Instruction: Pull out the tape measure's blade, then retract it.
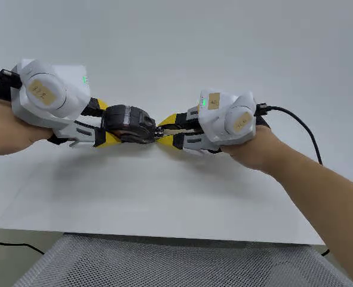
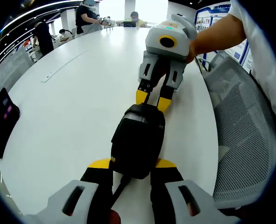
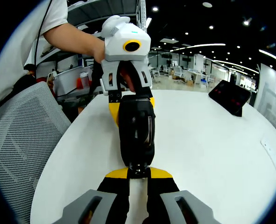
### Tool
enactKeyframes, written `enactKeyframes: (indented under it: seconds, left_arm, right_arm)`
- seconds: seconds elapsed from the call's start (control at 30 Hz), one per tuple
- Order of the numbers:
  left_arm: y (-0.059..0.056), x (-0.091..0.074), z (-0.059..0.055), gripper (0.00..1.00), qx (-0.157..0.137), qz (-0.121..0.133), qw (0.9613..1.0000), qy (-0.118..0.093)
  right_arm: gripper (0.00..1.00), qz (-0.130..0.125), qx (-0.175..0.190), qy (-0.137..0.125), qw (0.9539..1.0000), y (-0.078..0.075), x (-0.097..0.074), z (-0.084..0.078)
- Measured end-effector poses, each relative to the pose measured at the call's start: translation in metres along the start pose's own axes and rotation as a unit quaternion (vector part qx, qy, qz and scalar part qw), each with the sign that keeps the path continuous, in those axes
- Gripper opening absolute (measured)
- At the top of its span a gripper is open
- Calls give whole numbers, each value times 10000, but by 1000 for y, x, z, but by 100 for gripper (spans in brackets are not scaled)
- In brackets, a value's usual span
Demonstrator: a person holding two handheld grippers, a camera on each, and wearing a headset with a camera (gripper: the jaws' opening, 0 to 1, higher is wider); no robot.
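Now left gripper (image 1: 109,122) holds case (image 1: 131,122) (right gripper (image 1: 166,131): blade (image 3: 138,193)).

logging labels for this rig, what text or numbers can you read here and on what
Nothing reads cleanly.
tan sticker on the left hand-held gripper: marks, too blurred to read.
two tan stickers on the right hand-held gripper: marks, too blurred to read.
wall posters in the left gripper view: too small to read.
tape measure and blade: no legible print.
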State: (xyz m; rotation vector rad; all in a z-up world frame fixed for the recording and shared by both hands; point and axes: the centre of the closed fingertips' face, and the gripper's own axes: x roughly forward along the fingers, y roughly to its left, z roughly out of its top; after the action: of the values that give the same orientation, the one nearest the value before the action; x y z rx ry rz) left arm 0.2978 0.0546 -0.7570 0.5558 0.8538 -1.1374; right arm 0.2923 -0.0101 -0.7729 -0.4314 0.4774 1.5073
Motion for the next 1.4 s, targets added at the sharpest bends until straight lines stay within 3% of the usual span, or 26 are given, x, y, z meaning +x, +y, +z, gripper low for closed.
enactKeyframes:
  seconds: [1.4]
  left_arm:
    - [-1, 1, 1, 25, -3, 5, 10000, 33]
  right_arm:
    - [10, -168, 147, 278, 9994, 0, -46, -28]
